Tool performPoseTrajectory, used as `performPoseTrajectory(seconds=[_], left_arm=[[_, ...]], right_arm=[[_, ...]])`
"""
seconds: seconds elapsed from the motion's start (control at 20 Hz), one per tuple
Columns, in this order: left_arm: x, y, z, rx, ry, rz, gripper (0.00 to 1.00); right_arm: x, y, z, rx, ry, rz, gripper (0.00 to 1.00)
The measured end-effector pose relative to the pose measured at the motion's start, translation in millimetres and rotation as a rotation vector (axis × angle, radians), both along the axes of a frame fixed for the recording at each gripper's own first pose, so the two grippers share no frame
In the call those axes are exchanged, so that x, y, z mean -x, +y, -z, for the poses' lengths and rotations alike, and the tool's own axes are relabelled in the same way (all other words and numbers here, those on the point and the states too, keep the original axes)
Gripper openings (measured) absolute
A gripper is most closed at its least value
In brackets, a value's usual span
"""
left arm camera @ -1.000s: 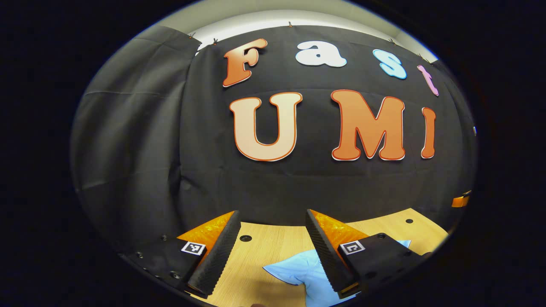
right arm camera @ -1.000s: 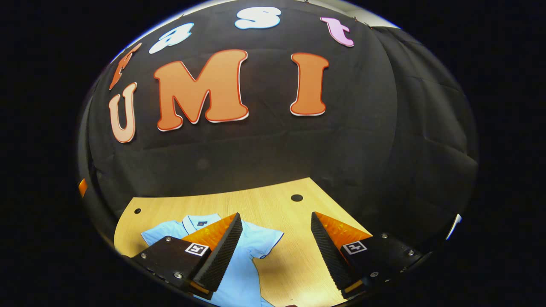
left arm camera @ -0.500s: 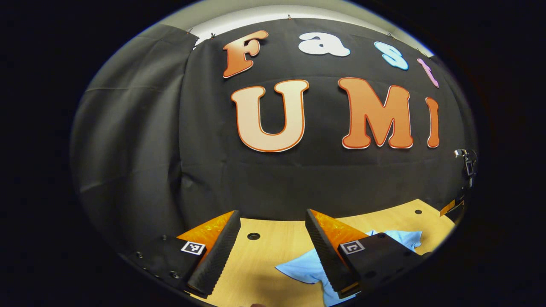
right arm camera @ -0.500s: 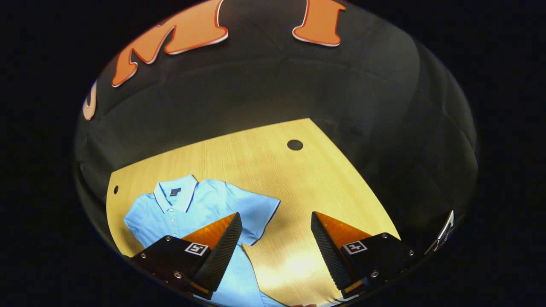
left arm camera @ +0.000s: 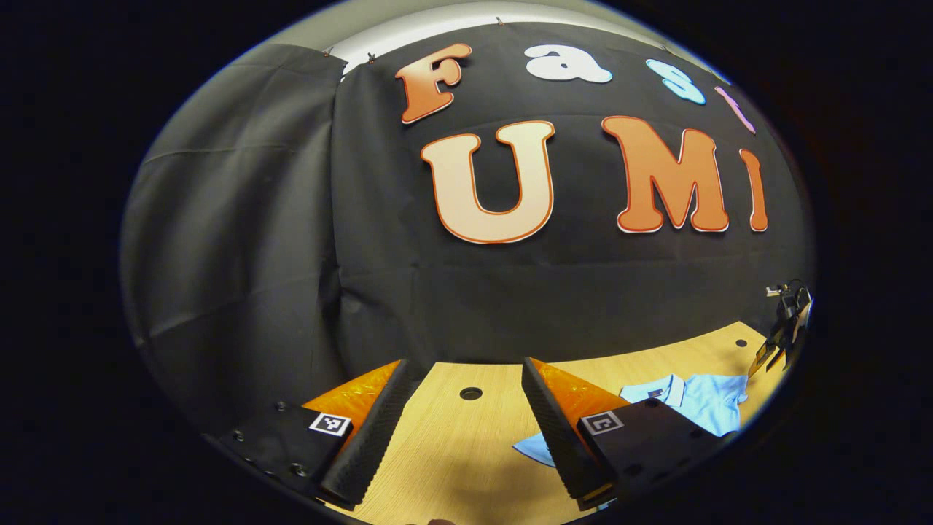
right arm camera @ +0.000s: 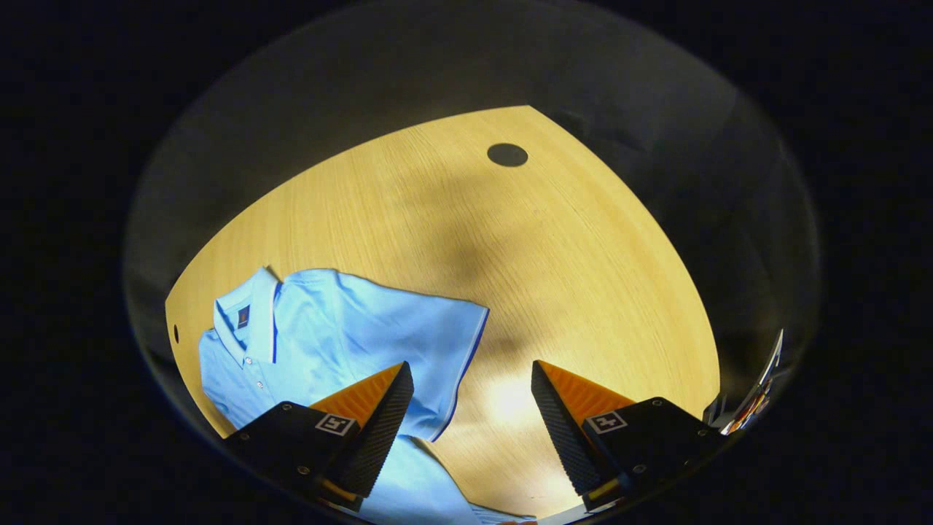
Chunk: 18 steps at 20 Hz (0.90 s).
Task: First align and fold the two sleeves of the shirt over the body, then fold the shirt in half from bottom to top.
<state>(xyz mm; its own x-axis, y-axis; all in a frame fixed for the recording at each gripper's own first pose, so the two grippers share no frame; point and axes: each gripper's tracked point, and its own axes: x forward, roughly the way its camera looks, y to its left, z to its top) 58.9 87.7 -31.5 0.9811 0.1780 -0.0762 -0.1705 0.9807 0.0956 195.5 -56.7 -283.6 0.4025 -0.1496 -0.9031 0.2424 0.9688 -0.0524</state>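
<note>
A light blue polo shirt (right arm camera: 342,328) lies face up on the wooden table (right arm camera: 568,240), collar (right arm camera: 244,321) toward the left of the right gripper view. Its short sleeve (right arm camera: 444,350), edged with a dark trim, spreads out flat toward the middle. My right gripper (right arm camera: 470,367) hovers open above the table, its left finger over the shirt body just beside that sleeve. In the left gripper view the shirt (left arm camera: 692,401) shows at the far right, partly hidden behind the right finger. My left gripper (left arm camera: 463,362) is open over bare wood, holding nothing.
A round hole (right arm camera: 507,154) sits in the tabletop near the far corner, and another hole (left arm camera: 470,394) lies ahead of the left gripper. Black cloth walls close the table's back and sides. A small dark device (left arm camera: 787,321) stands at the far right edge.
The right gripper has tipped down toward the table, bringing the shirt and its sleeve closer and larger. The left gripper has swung away, so the shirt slid right in its view.
</note>
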Motion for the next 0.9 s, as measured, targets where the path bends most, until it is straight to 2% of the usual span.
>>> performPoseTrajectory(seconds=[0.45, 0.6, 0.7, 0.8, 0.9], left_arm=[[1, 2, 19, -0.023, 0.047, -0.002, 1.0], [0, 0, 24, -0.021, 0.051, 0.005, 1.0], [-2, -1, 27, -0.011, 0.056, 0.007, 1.0], [-3, -2, 29, -0.002, 0.065, 0.008, 1.0], [-1, -4, 31, 0.001, 0.068, 0.01, 1.0]], right_arm=[[0, -6, 38, 0.036, 0.096, 0.014, 0.99], [-1, -5, 36, 0.009, 0.1, 0.015, 1.0], [-3, -1, 38, -0.019, 0.093, 0.014, 0.96], [-3, 3, 37, -0.021, 0.089, 0.011, 0.8], [-4, 5, 37, -0.019, 0.078, -0.001, 0.59]])
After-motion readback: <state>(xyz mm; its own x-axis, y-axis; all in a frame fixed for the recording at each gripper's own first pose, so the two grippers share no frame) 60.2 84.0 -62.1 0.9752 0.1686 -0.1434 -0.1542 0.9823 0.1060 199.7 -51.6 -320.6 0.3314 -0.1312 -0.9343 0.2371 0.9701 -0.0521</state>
